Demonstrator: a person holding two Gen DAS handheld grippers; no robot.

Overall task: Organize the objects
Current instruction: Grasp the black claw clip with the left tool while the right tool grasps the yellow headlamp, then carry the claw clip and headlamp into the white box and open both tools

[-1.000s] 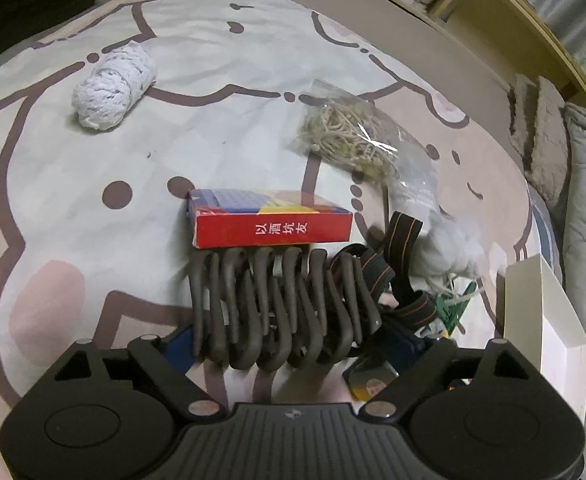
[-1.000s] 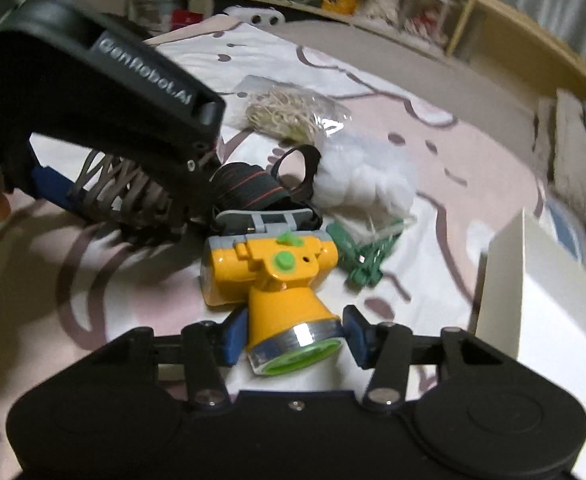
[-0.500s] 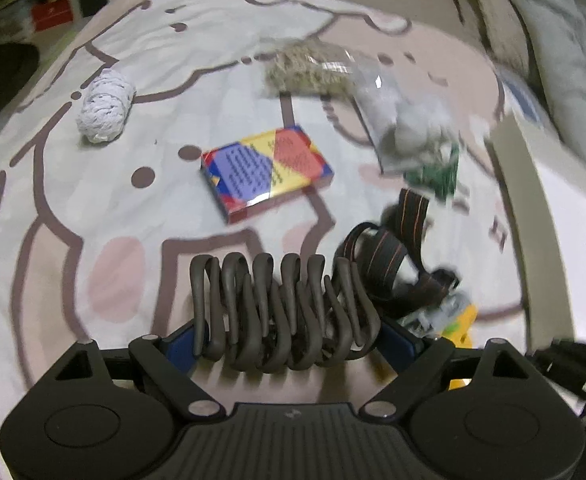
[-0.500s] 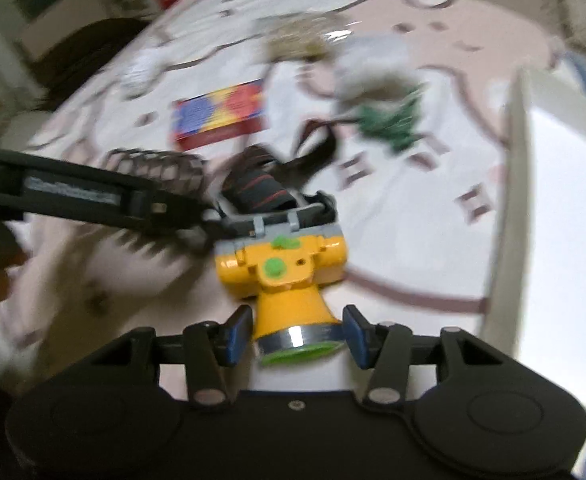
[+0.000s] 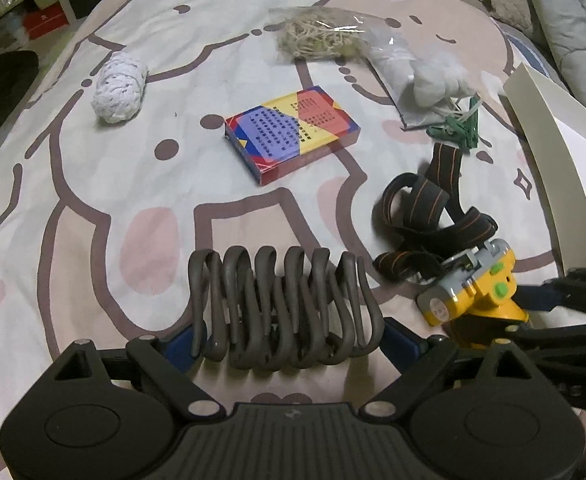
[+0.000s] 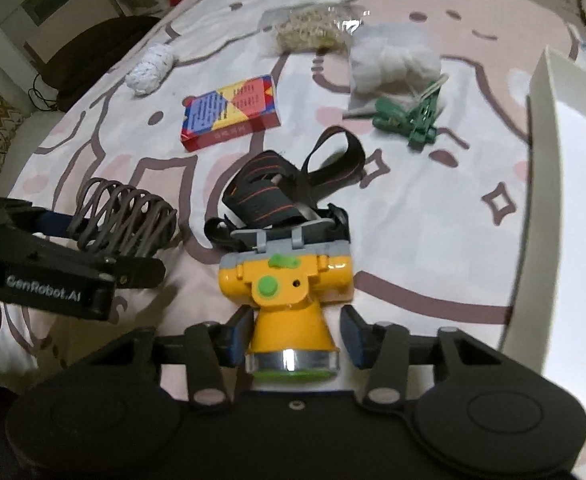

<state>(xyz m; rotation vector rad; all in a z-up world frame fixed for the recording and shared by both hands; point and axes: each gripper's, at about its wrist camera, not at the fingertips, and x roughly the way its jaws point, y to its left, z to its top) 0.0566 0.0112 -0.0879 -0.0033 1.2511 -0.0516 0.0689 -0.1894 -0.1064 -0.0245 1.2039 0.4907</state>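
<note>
My left gripper [image 5: 285, 340] is shut on a bundle of grey metal S-hooks [image 5: 281, 308], held just above the bedsheet; the bundle also shows in the right wrist view [image 6: 125, 216]. My right gripper [image 6: 293, 332] is shut on a yellow headlamp [image 6: 289, 284] with green buttons and a black striped strap [image 6: 277, 196] trailing ahead. The headlamp also shows at the lower right of the left wrist view [image 5: 473, 292]. A white open box [image 6: 573, 184] stands to the right.
On the cartoon-print sheet lie a colourful card box [image 5: 293, 132], a white yarn ball [image 5: 121, 88], a bag of rubber bands [image 5: 321, 36], a bag of cotton balls [image 5: 433, 76] and green clips [image 5: 457, 128]. Grey pillows [image 5: 565, 12] lie at the far right.
Both grippers have lifted and pulled back toward me with their loads. The headlamp has come off the sheet and its strap trails. The S-hooks have moved away from the card box.
</note>
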